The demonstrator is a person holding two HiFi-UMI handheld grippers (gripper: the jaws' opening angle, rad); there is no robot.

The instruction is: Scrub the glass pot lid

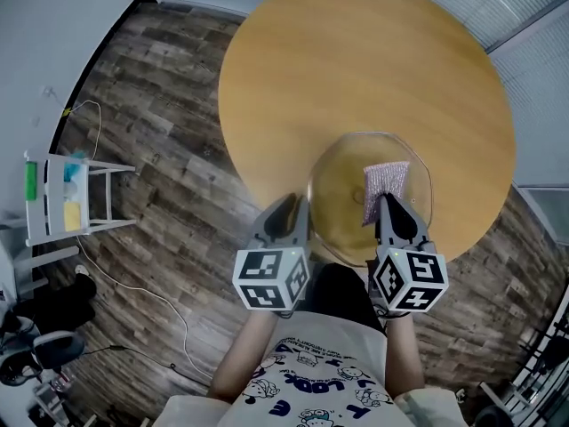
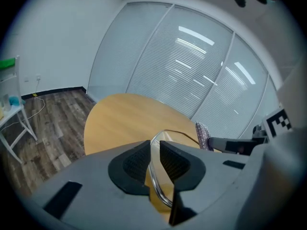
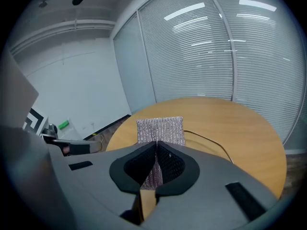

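Note:
A clear glass pot lid (image 1: 338, 194) hangs tilted over the near edge of the round wooden table (image 1: 356, 69). My left gripper (image 1: 298, 206) is shut on the lid's left rim. In the left gripper view that rim (image 2: 154, 176) runs between the pads of the left gripper (image 2: 153, 159). My right gripper (image 1: 384, 203) is shut on a silvery-pink scrubbing pad (image 1: 385, 185), which lies over the lid's right half. In the right gripper view the pad (image 3: 160, 130) stands up out of the right gripper (image 3: 156, 164), with the lid's rim (image 3: 211, 140) behind it.
A white rack (image 1: 67, 194) with green and yellow items stands on the wood floor at far left, and a cable (image 1: 133, 283) trails past it. Window blinds (image 3: 211, 56) line the wall beyond the table. The person's shirt (image 1: 320, 381) fills the bottom.

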